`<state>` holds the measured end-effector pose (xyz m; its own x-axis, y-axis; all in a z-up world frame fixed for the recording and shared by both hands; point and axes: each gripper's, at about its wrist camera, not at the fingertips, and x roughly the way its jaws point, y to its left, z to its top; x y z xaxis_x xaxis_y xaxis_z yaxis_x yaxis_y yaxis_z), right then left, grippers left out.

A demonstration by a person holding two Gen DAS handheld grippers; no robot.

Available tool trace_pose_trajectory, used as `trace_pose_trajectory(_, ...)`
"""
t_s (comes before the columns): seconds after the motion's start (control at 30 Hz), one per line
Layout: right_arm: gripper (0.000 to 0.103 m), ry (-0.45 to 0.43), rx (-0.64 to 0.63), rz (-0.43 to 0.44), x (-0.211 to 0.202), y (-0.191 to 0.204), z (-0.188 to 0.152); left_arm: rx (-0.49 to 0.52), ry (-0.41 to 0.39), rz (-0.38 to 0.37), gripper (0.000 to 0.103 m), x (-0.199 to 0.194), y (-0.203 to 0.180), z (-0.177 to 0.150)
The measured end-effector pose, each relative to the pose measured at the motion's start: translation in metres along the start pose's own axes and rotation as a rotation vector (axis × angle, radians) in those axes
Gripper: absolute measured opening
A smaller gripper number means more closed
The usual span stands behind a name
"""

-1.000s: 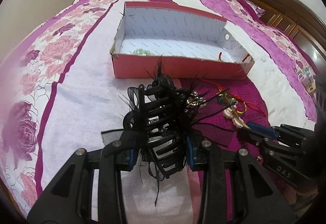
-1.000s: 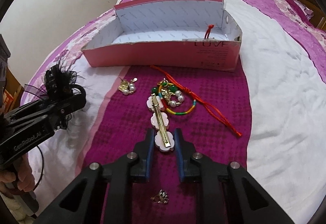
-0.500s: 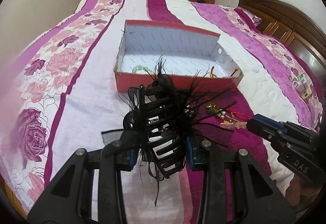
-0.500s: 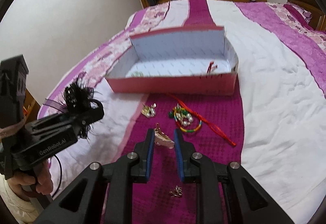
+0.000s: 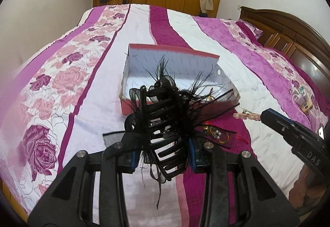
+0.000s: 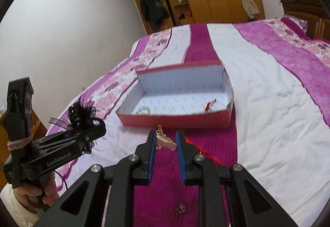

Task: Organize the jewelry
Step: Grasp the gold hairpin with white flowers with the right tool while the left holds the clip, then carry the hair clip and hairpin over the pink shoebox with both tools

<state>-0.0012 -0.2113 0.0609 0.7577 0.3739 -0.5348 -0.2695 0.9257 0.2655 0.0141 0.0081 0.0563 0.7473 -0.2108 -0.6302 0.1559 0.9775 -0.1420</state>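
Here, left gripper [image 5: 162, 156] jaws clamp the feathered claw clip [image 5: 163, 123]; right gripper [image 6: 165, 145] jaws clamp the flower barrette [image 6: 165, 142].

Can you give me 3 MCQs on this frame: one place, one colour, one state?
1. Where is the pink box?
A. on the bedspread
B. on the floor
C. on a wardrobe shelf

2. What colour is the feathered claw clip?
A. white
B. black
C. gold

3. What is the state of the right gripper?
A. open and empty
B. shut on the pink hair clip
C. out of view

Answers:
1 A, the box sits on the striped bedspread.
2 B, its teeth and feathers, held in the left gripper, are all black.
3 B, the pink hair clip is pinched between the blue pads, above the bed.
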Motion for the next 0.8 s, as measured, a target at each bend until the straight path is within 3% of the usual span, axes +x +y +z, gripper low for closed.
trace_pose_trajectory(0.2,0.021,-0.057,0.009,-0.016,-0.005,-0.004,0.011,-0.005,-0.028,-0.005,0.029,0.000,-0.001,0.009)
trace_pose_trajectory(0.8,0.021,-0.111,-0.005,-0.047,0.007,-0.006,0.032,0.010,-0.100,-0.011,0.029,0.010,-0.007,0.038)
